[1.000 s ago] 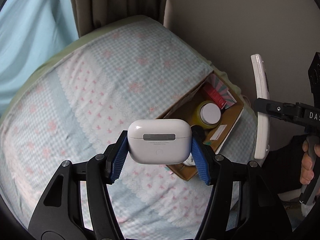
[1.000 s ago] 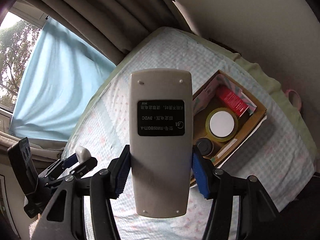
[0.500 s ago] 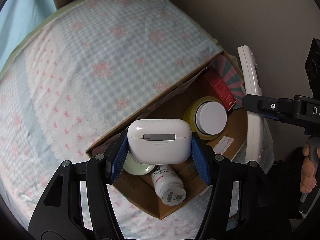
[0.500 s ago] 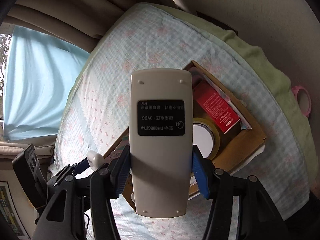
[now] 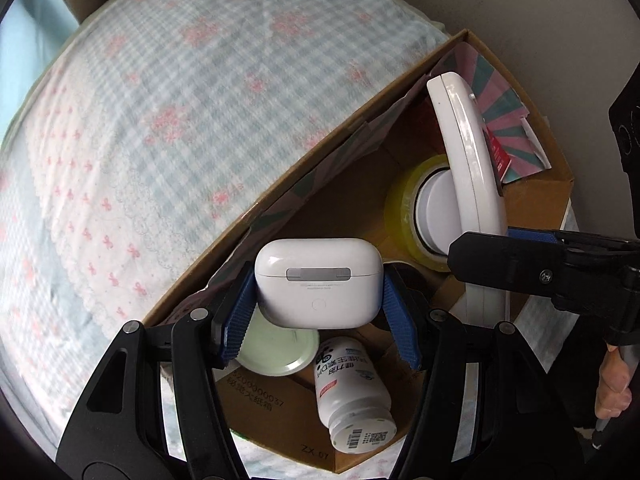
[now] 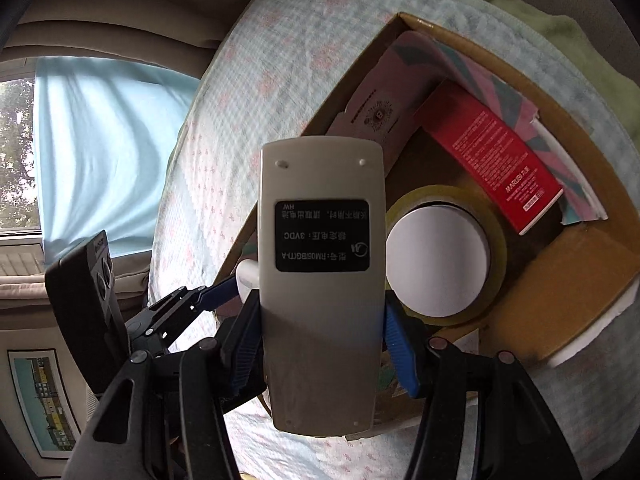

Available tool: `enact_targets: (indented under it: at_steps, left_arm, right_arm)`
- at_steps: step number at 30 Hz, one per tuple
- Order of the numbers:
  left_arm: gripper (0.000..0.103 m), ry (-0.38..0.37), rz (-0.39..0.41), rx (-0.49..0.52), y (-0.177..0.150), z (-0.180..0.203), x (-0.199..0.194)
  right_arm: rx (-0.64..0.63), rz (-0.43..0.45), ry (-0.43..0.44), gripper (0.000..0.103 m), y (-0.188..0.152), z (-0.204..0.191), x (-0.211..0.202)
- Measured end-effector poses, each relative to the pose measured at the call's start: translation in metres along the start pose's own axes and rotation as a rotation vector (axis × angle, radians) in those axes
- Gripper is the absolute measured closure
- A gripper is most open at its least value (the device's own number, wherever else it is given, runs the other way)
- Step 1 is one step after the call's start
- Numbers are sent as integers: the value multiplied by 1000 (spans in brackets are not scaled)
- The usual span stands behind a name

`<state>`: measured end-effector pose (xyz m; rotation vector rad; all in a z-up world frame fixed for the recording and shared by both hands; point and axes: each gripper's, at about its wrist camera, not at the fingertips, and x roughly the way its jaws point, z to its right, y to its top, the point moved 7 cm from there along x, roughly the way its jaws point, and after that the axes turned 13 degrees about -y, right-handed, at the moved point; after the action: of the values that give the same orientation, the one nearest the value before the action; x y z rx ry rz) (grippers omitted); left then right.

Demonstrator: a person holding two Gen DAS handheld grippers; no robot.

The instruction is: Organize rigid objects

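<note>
My left claw (image 5: pixel 320 312) is clamped on a white earbud case (image 5: pixel 318 282), blue pads pressing its two short sides, hinge strip facing me. It hangs above the open cardboard box (image 5: pixel 280 412) on the bed (image 5: pixel 160 120). The case looks light, hard and glossy, so I judge it slippery; the flat ends are the right place to pinch it, as I do now.

My right claw (image 6: pixel 320 334) is closed on a grey remote control (image 6: pixel 320 280), gripped across its narrow lower body, back side up, poised over the same box. I reckon it is stiff, light plastic, long enough to swing if held too near one end.

The remote's black label reads upside down: "RM05/BGT-A" and "3VDC". In the box, a red carton (image 6: pixel 496 156) says "MARUBI", beside a yellowish tape roll (image 6: pixel 444 256). A white pill bottle (image 5: pixel 352 396) carries Chinese print and a barcode, next to a pale green lid (image 5: pixel 276 350). The box floor shows "ZX 07".
</note>
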<state>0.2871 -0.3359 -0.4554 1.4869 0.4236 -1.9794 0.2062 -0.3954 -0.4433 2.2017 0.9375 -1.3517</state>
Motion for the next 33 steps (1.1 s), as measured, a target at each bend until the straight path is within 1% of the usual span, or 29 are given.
enact_targets:
  at_steps: [1,2,3,4,5,6,7,8,10,12,15,18,26,31,33]
  left_arm:
    - [39,1,-4,2,-1,-1,0]
    - [29,0,-3,2,-2,-2,-1]
    - [9,23,3,0,-2,-5,-4]
    - [0,2,6,-1,-4,-5,-5]
    - [0,-31,18,-7,-5,-4,-9]
    - [0,-26,27,-13,-6,-6,-13]
    - [0,-6,32,-15,-8,-9,-17]
    - [0,2,35,-18,-11,-11,-21]
    - [0,-4,45,-31,-16,-14,-28]
    - [0,-5,52,-44,-22,-16,-34]
    - [0,-10,60,-56,-27,-18,-41]
    - [0,-8,72,-53,-32,-15,-49]
    - [0,-14,121,-38,-43,-12,-76]
    - [0,-29,163,-70,-65,-7,-111]
    - [0,-18,190,-78,-78,-4,-134]
  right_arm:
    - [-11,-2,-3,49,-1,-1,2]
    - [-19,-6,-5,47,-1,-2,3]
    - [-18,-10,-1,38,-2,-3,4]
    - [-5,-4,-8,26,-3,-3,3]
    - [5,13,-4,22,-2,-2,-1]
    - [11,25,-14,12,0,0,-4]
    - [11,38,-40,4,0,2,-8]
    - [8,53,-75,3,1,6,-12]
    - [-18,79,-175,2,0,11,-20]
    - [-38,100,-233,2,-2,12,-26]
    - [-30,87,-230,2,-7,11,-31]
    - [-11,102,-236,2,-8,11,-35]
    - [-50,122,-255,2,-18,-12,-46]
    - [-103,151,-268,2,-34,-38,-69]
    - [-142,159,-278,2,-46,-50,-82]
